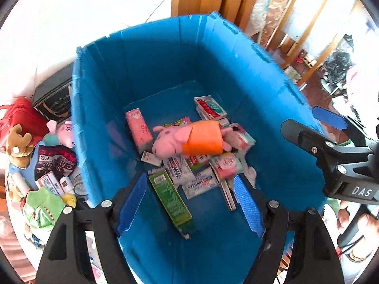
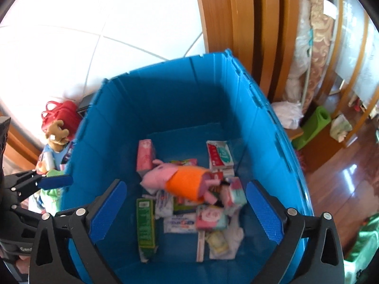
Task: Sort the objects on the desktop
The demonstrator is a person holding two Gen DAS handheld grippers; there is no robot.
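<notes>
A blue plastic bin stands below both grippers. Inside lies a pink pig plush in an orange dress on top of several boxes and packets, among them a green box and a pink box. The plush looks blurred. My left gripper is open and empty above the bin's near side. My right gripper is open and empty above the bin; it also shows at the right of the left wrist view.
Left of the bin lies a heap of unsorted things: a red bag, a brown plush, a second pink pig plush, a green plush, tubes and boxes. Wooden door frames stand behind.
</notes>
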